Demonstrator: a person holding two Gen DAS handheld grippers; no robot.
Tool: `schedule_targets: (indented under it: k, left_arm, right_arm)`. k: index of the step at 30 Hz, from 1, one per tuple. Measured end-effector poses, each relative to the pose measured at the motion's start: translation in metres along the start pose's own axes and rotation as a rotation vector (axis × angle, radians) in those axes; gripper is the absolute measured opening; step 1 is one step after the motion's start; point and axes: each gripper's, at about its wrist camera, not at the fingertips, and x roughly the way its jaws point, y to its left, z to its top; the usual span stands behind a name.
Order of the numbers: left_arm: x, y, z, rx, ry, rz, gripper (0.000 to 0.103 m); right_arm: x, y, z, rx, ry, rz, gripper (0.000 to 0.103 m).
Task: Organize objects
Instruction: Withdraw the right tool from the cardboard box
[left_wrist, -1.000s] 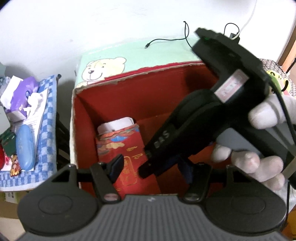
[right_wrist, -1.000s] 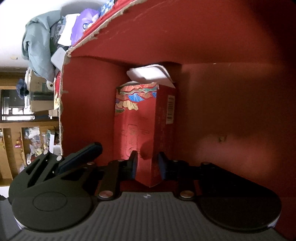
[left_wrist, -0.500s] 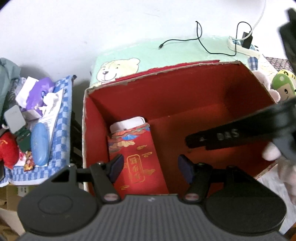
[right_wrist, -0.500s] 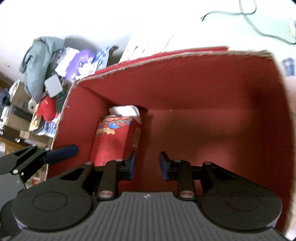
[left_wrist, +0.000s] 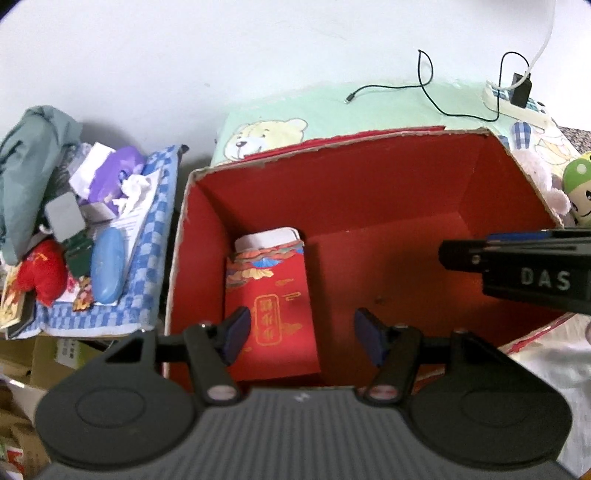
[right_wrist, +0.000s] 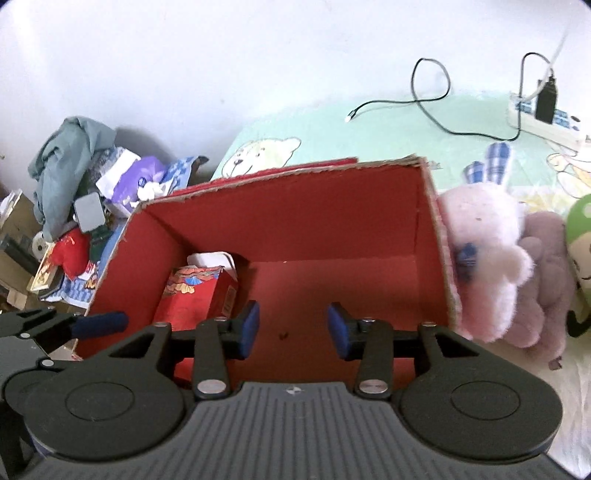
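- Right wrist view: right gripper (right_wrist: 291, 328) has just been opening, nothing between its jaws; pink plush (right_wrist: 487, 258) lies to its right, outside the box (right_wrist: 295, 195)
- Left gripper (left_wrist: 301, 336) open, empty, farther from the plush

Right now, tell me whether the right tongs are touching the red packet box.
Apart. The right wrist view shows the right tongs open over bare box floor, the red packet box clear to the left.

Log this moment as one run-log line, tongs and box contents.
left tongs: open, empty | right tongs: just opened, empty | red cardboard box: holds red patterned carton in left corner | pink plush rabbit: outside box
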Motion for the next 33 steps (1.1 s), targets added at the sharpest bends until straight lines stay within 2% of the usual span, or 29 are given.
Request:
schedule_targets:
  k: [2, 16, 22, 33]
  left_arm:
    - [-0.004, -0.003, -0.001, -0.011, -0.001, 0.009, 0.066]
    - [-0.026, -0.015, -0.012, -0.097, 0.002, 0.037, 0.066]
    - [-0.03, -0.015, -0.015, -0.134, 0.011, 0.06, 0.072]
    - [-0.048, -0.019, -0.022, -0.153, -0.019, 0.038, 0.069]
  right_arm:
    - [-0.007, -0.002, -0.004, -0.008, -0.018, -0.001, 0.053]
    - [-0.033, -0.011, -0.022, -0.012, -0.05, 0.027, 0.053]
    - [-0.041, -0.014, -0.027, -0.019, -0.079, 0.03, 0.053]
    - [-0.058, -0.021, -0.037, 0.018, -0.096, 0.101, 0.053]
